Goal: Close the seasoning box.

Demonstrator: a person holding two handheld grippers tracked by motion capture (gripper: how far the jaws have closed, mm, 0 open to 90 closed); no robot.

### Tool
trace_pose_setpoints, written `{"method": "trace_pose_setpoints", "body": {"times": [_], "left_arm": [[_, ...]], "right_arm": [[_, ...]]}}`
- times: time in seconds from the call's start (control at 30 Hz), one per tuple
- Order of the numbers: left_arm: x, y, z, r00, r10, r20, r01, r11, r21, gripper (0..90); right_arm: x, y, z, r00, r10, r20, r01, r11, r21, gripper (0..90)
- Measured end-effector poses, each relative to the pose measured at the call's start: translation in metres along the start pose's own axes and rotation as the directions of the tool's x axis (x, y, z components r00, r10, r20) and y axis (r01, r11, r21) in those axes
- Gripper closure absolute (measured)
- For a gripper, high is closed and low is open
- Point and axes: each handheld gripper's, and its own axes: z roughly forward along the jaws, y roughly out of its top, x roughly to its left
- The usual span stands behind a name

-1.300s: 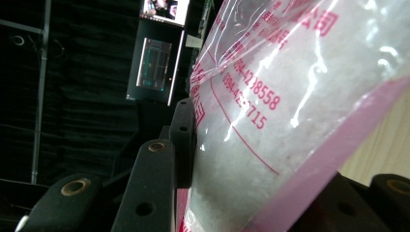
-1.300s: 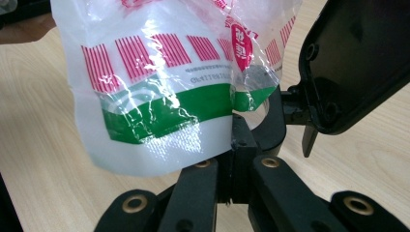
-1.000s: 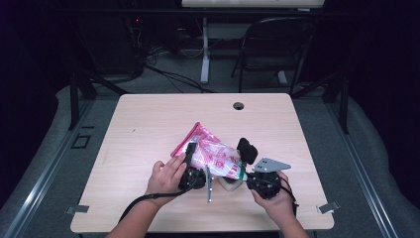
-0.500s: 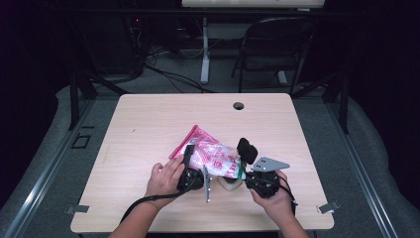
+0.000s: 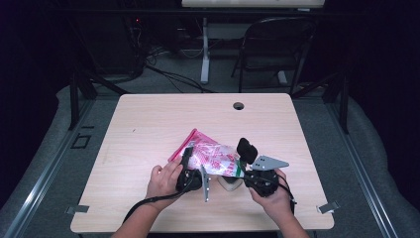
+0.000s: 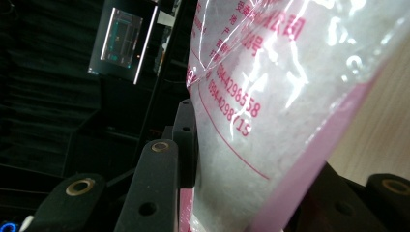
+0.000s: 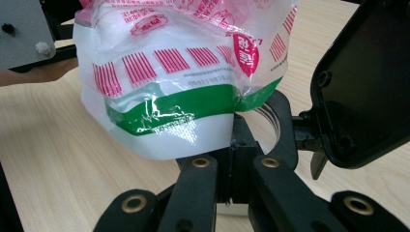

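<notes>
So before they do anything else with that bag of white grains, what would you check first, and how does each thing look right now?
1. Right gripper shut on the bag: ok, its fingers pinch the green-striped end.
2. Left gripper on the bag: ok, the pink-edged end sits between its fingers.
3. Bag sealed, nothing spilled on the table: ok as far as the high view shows.
4. Bag lifted off the table: cannot tell.
5. Small white thing under the bag, between the hands: cannot tell what it is.
6. Both hands steady on the grippers: ok, left hand and right hand hold them.
</notes>
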Motion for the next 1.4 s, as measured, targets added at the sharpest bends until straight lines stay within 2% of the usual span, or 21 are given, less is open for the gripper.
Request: {"method": "trace_pose_setpoints", "body": {"times": [0.33, 0.6, 0.73, 0.8, 0.83, 0.93, 1.03, 1.27, 1.3, 1.4], "left_arm": [[-0.003, -0.004, 0.001, 0.9958, -0.08, 0.045, 0.08, 0.9967, 0.011, 71.0], [-0.006, -0.004, 0.003, 0.9899, -0.118, 0.078, 0.117, 0.9929, 0.02, 71.3], [-0.005, -0.006, 0.004, 0.9802, -0.171, 0.099, 0.17, 0.9852, 0.026, 71.7], [-0.006, -0.007, 0.005, 0.9762, -0.185, 0.112, 0.182, 0.9825, 0.039, 71.8], [-0.007, -0.008, 0.006, 0.9718, -0.202, 0.121, 0.199, 0.9792, 0.039, 71.8], [-0.009, -0.009, 0.008, 0.9666, -0.218, 0.135, 0.213, 0.9759, 0.045, 71.9], [-0.009, -0.009, 0.008, 0.9667, -0.215, 0.14, 0.21, 0.9766, 0.045, 72.0], [-0.008, -0.01, 0.009, 0.9486, -0.266, 0.171, 0.261, 0.9639, 0.053, 72.2], [-0.008, -0.01, 0.01, 0.9502, -0.261, 0.171, 0.255, 0.9654, 0.055, 72.2], [-0.009, -0.011, 0.01, 0.9454, -0.272, 0.18, 0.266, 0.9623, 0.058, 72.2]], "right_arm": [[0.002, 0.003, 0.0, 1.0, -0.003, -0.008, 0.003, 1.0, -0.014, 90.0], [0.001, 0.005, -0.002, 1.0, -0.003, 0.003, 0.003, 1.0, -0.019, 90.0], [0.0, 0.005, -0.003, 1.0, 0.005, 0.005, -0.004, 1.0, -0.029, 90.0], [0.0, 0.005, -0.003, 0.9999, 0.008, 0.007, -0.008, 0.999, -0.037, 89.5], [0.0, 0.005, -0.004, 0.9999, 0.009, 0.006, -0.008, 0.999, -0.038, 88.8], [-0.002, 0.005, -0.005, 0.9998, 0.017, 0.013, -0.017, 0.999, -0.05, 85.5], [-0.002, 0.005, -0.006, 0.9996, 0.026, 0.004, -0.026, 0.998, -0.057, 82.9], [-0.001, 0.005, -0.006, 0.9997, 0.025, -0.002, -0.026, 0.997, -0.071, 75.7], [-0.001, 0.005, -0.006, 0.9997, 0.026, -0.002, -0.026, 0.997, -0.073, 74.6], [-0.001, 0.005, -0.007, 0.9997, 0.026, -0.004, -0.026, 0.997, -0.077, 71.4]]}}
